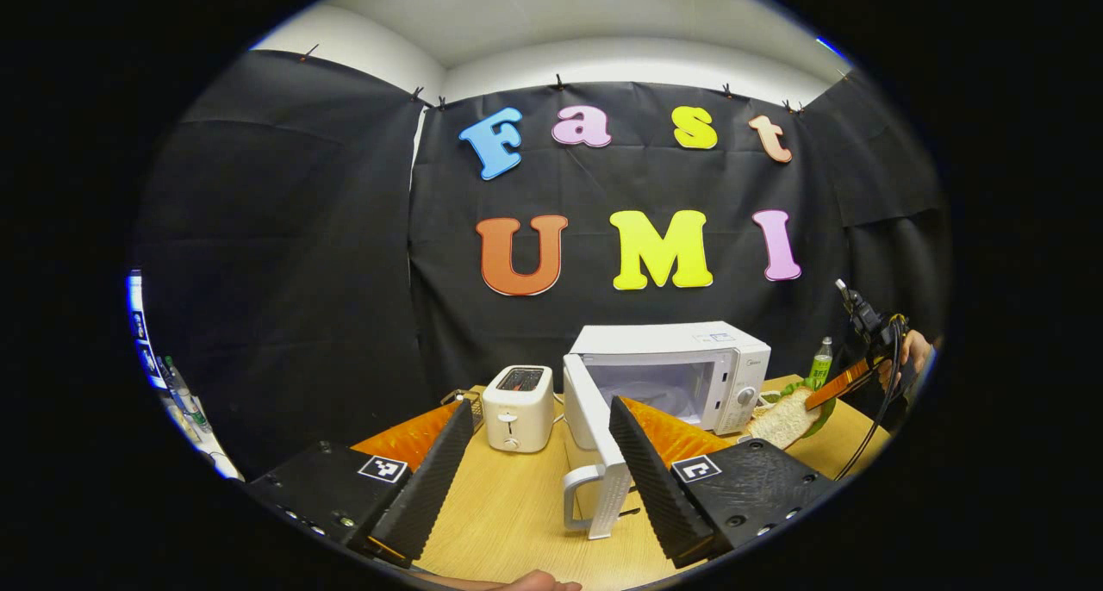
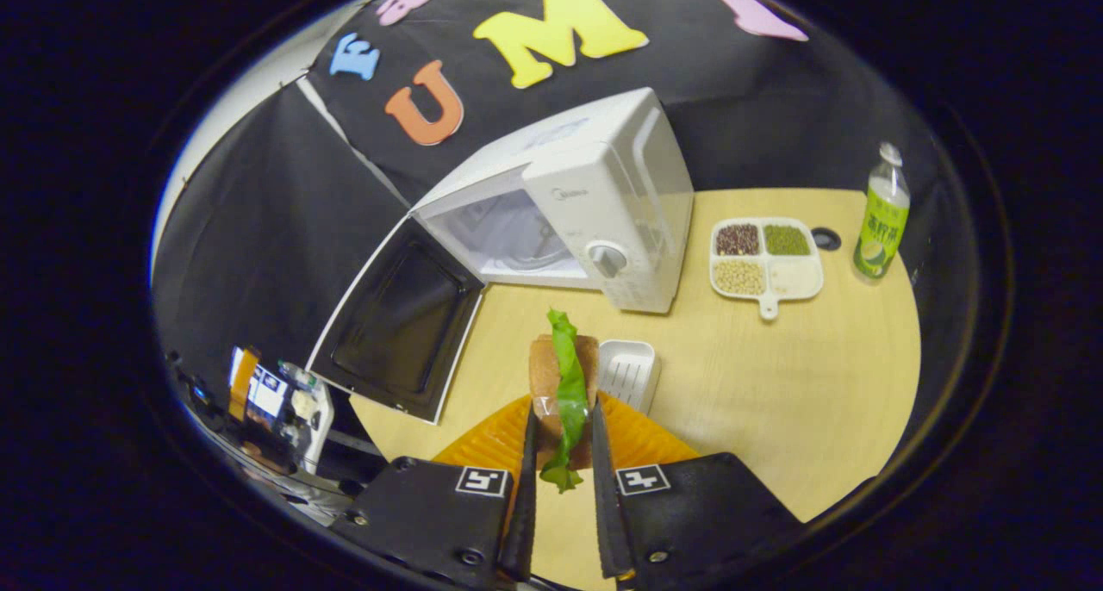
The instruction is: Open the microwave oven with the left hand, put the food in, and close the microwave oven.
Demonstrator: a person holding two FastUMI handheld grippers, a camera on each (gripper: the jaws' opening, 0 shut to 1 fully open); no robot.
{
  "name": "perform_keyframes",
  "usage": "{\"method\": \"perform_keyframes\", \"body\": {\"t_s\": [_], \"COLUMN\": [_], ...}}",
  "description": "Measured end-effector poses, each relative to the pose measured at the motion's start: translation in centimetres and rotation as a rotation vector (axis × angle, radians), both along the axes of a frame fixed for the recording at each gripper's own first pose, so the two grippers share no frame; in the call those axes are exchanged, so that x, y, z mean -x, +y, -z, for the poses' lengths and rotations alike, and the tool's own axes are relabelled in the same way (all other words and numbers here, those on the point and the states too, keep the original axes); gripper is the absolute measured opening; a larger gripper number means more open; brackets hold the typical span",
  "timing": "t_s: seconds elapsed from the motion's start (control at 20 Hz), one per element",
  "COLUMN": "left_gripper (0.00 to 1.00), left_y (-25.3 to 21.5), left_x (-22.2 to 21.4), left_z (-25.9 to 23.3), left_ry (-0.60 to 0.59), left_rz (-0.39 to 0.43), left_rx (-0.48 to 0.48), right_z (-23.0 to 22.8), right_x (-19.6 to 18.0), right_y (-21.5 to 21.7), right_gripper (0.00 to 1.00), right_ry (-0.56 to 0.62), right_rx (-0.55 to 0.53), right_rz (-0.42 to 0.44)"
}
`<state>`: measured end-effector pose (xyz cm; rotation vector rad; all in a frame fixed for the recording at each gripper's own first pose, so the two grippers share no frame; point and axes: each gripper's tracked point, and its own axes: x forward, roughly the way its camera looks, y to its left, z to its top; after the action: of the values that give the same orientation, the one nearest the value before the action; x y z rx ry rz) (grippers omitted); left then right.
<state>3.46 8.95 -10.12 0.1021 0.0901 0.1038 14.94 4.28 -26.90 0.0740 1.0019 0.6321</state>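
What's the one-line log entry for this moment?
microwave: door open | right gripper: shut on sandwich | left gripper: open, holding nothing

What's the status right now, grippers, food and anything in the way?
Left gripper open, empty. Right gripper shut on sandwich, held short of microwave. Microwave door wide open, cavity bare. Path looks clear.

A small, unreadable brand mark on the microwave [image 2: 595, 203]; illegible print on the bottle [image 2: 881, 220] label.
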Motion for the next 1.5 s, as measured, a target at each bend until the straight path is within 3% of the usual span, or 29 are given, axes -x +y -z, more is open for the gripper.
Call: {"method": "perform_keyframes", "body": {"t_s": [0.05, 0.1, 0.2, 0.25, 0.3, 0.35, 0.4, 0.45, 0.5, 0.55, 0.6, 0.65, 0.7, 0.8, 0.85, 1.25, 1.35, 1.4, 1.45, 1.5], "left_gripper": [0.95, 0.95, 0.95, 0.95, 0.95, 0.95, 0.84, 0.95, 0.95, 0.95, 0.84, 0.84, 0.95, 0.95, 0.95, 0.95, 0.95, 0.95, 0.95, 0.84], "left_y": [0.1, 0.1, 0.5, 0.6, 0.6, 0.7, 0.8, 0.7, 0.7, 0.7, 0.7, 0.8, 0.8, 1.1, 1.4, 2.5, 2.8, 2.7, 2.7, 2.5], "left_x": [0.1, 0.1, 0.3, 0.4, 0.6, 0.8, 0.8, 0.8, 0.9, 0.9, 0.9, 1.0, 0.9, 0.9, 0.8, 0.7, 0.6, 0.5, 0.5, 0.2], "left_z": [0.1, 0.2, -0.2, -0.2, 0.0, 0.1, 0.3, 0.7, 0.9, 0.9, 1.2, 1.3, 1.6, 1.9, 1.9, 2.0, 1.9, 1.9, 2.0, 2.1], "left_ry": [0.001, 0.000, -0.013, -0.019, -0.023, -0.022, -0.019, -0.014, -0.014, -0.018, -0.017, -0.016, -0.016, -0.014, -0.015, -0.019, -0.028, -0.026, -0.021, -0.013], "left_rz": [0.005, 0.007, 0.004, 0.005, 0.007, 0.011, 0.017, 0.022, 0.031, 0.038, 0.042, 0.048, 0.054, 0.051, 0.046, 0.032, 0.035, 0.037, 0.041, 0.049], "left_rx": [0.005, 0.007, -0.001, -0.007, -0.011, -0.011, -0.008, -0.005, -0.003, -0.002, 0.000, 0.000, -0.005, -0.021, -0.029, 0.000, -0.007, -0.009, -0.006, -0.001], "right_z": [-0.4, -0.7, -0.9, -0.8, -0.5, -0.2, 0.2, 0.5, 0.9, 1.1, 1.5, 1.7, 2.2, 2.7, 2.9, 5.0, 5.4, 5.6, 5.6, 5.9], "right_x": [0.6, 1.3, 2.4, 2.6, 2.8, 2.8, 2.8, 2.7, 2.5, 2.2, 1.6, 1.0, 0.3, -1.4, -2.3, -9.7, -11.3, -12.2, -13.0, -13.9], "right_y": [0.6, 1.3, 2.6, 3.2, 3.8, 4.5, 5.4, 6.1, 7.0, 8.0, 8.8, 9.7, 10.4, 11.8, 12.6, 17.8, 19.3, 19.9, 20.5, 21.1], "right_gripper": [0.33, 0.24, 0.24, 0.33, 0.33, 0.24, 0.25, 0.25, 0.33, 0.33, 0.33, 0.33, 0.33, 0.33, 0.24, 0.24, 0.25, 0.33, 0.33, 0.33], "right_ry": [-0.047, -0.092, -0.179, -0.222, -0.264, -0.302, -0.333, -0.360, -0.382, -0.402, -0.421, -0.439, -0.459, -0.508, -0.538, -0.663, -0.660, -0.655, -0.646, -0.622], "right_rx": [0.037, 0.077, 0.151, 0.192, 0.233, 0.265, 0.291, 0.310, 0.323, 0.330, 0.333, 0.334, 0.336, 0.333, 0.321, 0.205, 0.163, 0.138, 0.103, 0.053], "right_rz": [-0.032, -0.070, -0.128, -0.151, -0.168, -0.185, -0.199, -0.206, -0.210, -0.207, -0.200, -0.188, -0.172, -0.140, -0.124, 0.084, 0.137, 0.171, 0.210, 0.266]}}
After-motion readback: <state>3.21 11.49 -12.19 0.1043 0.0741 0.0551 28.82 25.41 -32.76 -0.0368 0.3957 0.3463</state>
